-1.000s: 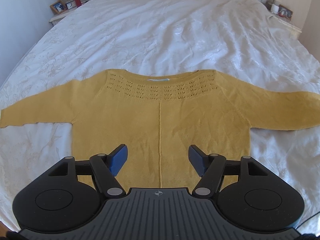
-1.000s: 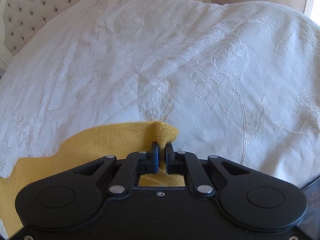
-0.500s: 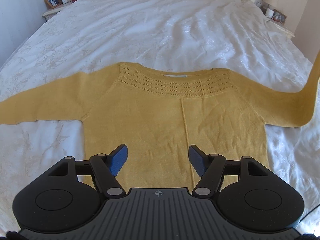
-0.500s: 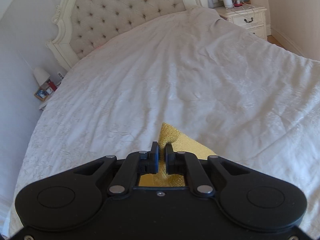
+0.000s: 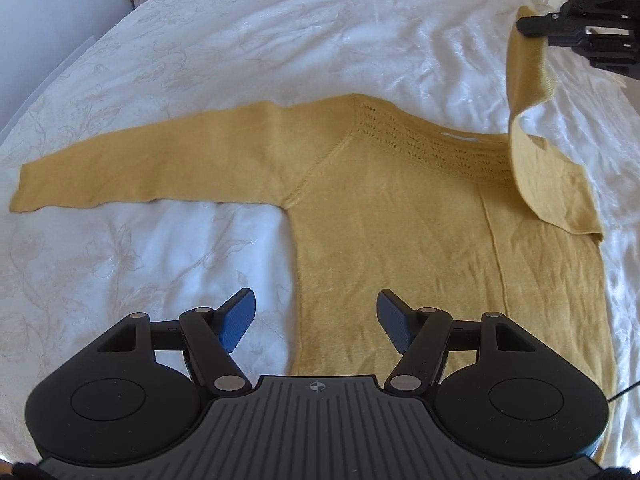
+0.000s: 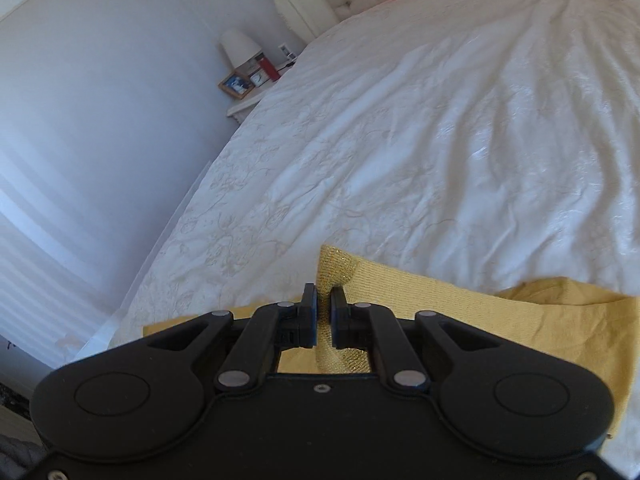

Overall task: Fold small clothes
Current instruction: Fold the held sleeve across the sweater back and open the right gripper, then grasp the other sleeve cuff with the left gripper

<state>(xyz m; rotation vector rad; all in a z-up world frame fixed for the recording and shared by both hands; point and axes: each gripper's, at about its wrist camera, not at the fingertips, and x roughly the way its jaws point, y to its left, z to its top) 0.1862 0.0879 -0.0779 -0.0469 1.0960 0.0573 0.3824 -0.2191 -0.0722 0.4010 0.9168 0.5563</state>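
One sleeve [image 5: 524, 92] pinched in right gripper [image 6: 324, 312] — lifted; left gripper [image 5: 316, 316] spread.

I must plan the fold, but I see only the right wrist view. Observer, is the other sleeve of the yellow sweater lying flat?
Observer: Yes, the other sleeve lies flat on the bed, stretched out sideways.
Operator: And the left gripper?
Observer: The left gripper is open, empty, above the sweater near its hem.
Operator: How does my sleeve hang?
Observer: The right gripper holds the lifted sleeve up; it curves over the shoulder.
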